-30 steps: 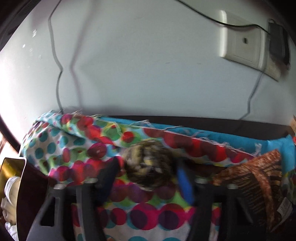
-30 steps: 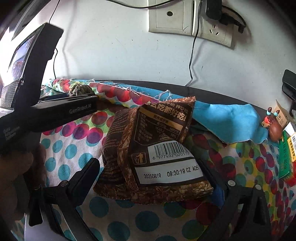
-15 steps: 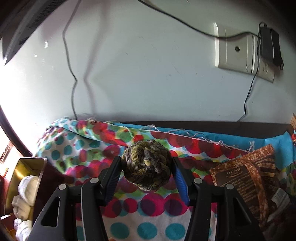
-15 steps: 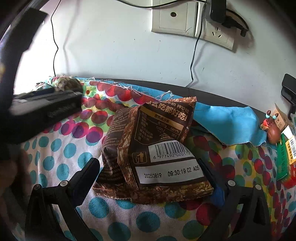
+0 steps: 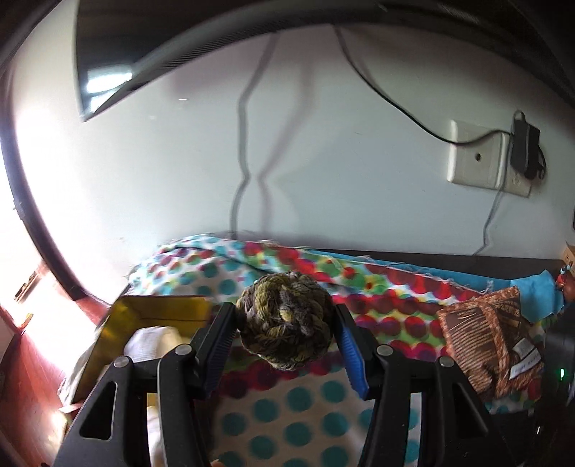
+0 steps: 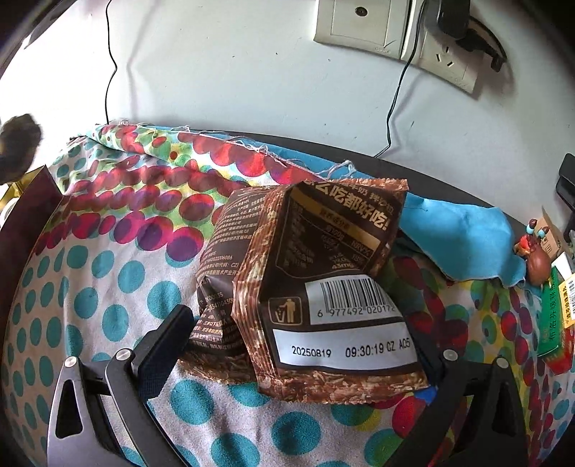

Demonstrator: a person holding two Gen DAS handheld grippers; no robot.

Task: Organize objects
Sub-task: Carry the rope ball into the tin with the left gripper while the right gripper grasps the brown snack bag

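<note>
Left gripper (image 5: pixel 285 332): jaws at a middling gap, pads pressed on both flanks of a round knotted ball of olive, yellow and grey rope (image 5: pixel 285 321). Ball held clear above the polka-dot cloth (image 5: pixel 287 409). In the right wrist view the same ball shows blurred at the 9 o'clock edge.

At 8 o'clock of the ball, left wrist view: an open box with gold lining and dark red outside (image 5: pixel 158 309), something white and soft inside (image 5: pixel 151 341). Its dark red wall also shows at 9 o'clock in the right wrist view.

Right gripper (image 6: pixel 305 341): jaws wide, one finger on each side of two overlapping brown foil snack packets (image 6: pixel 323 287) lying on the cloth. The left finger (image 6: pixel 165 345) stands just beside the packets' edge; the right finger is mostly hidden behind them. No squeeze visible; contact cannot be told.

At 3 o'clock of the packets: crumpled blue cloth (image 6: pixel 463 244), small brown figurine (image 6: pixel 537 260), green box (image 6: pixel 555 323). At 12 o'clock: white wall with socket plates (image 6: pixel 363 25) and a black cable.
</note>
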